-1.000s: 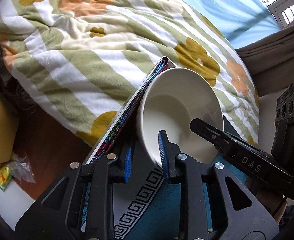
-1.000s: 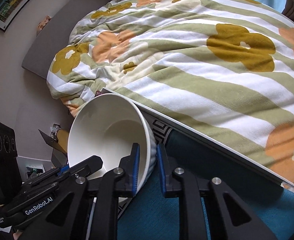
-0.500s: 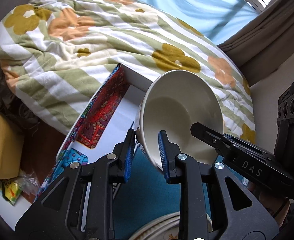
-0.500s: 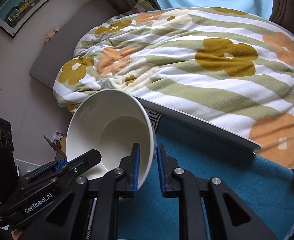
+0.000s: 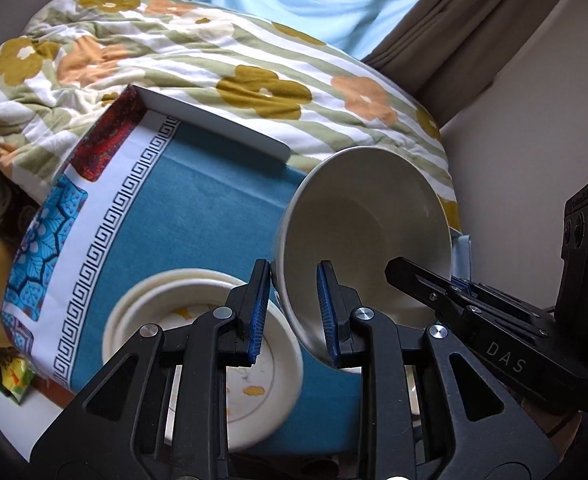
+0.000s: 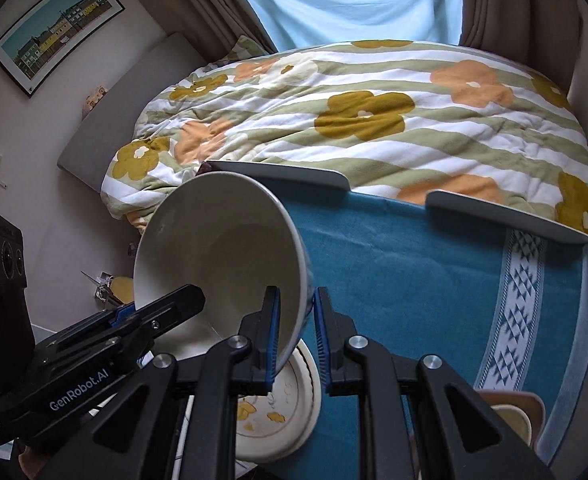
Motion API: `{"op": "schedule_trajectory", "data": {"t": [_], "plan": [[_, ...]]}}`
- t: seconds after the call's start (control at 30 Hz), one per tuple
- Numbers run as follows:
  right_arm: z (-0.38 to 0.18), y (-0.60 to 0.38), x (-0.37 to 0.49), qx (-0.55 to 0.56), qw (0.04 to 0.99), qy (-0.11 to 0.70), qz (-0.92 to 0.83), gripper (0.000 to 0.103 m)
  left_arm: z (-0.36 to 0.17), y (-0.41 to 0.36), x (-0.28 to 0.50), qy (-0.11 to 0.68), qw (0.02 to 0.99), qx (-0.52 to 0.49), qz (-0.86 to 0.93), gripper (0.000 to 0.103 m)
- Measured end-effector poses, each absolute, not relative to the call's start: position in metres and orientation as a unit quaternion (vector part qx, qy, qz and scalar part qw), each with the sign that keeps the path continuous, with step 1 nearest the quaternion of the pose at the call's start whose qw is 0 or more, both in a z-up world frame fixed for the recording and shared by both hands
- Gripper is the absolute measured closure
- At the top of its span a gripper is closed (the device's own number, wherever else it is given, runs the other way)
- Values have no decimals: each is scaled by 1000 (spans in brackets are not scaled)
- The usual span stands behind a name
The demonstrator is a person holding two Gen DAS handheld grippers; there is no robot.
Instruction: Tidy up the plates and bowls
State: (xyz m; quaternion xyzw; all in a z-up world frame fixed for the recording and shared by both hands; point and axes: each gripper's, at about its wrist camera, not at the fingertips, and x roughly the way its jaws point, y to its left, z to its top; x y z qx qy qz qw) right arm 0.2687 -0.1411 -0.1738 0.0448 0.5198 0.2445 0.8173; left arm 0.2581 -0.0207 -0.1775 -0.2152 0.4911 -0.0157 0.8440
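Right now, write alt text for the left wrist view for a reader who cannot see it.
Two hand-held grippers, left and right, pinch opposite sides of a tilted cream bowl's rim. It hangs above a teal cloth where a plate stack sits, with a floral duvet behind.

Each wrist camera looks forward and downward along its own fingers at close range. Both views share the white bowl [image 5: 364, 236] [image 6: 221, 252], blue-covered bench [image 5: 197, 208] [image 6: 406, 264] and bed [image 5: 213, 52] [image 6: 374, 112].
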Motion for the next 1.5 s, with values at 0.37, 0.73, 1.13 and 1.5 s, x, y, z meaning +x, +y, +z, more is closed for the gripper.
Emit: {"op": "schedule_trajectory", "data": {"t": [0.37, 0.73, 1.13, 1.5], "plan": [[-184, -276, 194, 83, 825, 537, 156, 88, -202, -160, 217, 547, 814, -167, -101, 82], [-218, -332, 172, 126, 812, 561, 97, 88, -229, -229, 223, 593, 789, -82, -139, 82], [-242, -342, 169, 143, 799, 578, 78, 88, -250, -256, 233, 612, 779, 11, -137, 82], [-252, -345, 171, 133, 796, 586, 73, 88, -255, -269, 233, 611, 780, 49, -129, 82]]}}
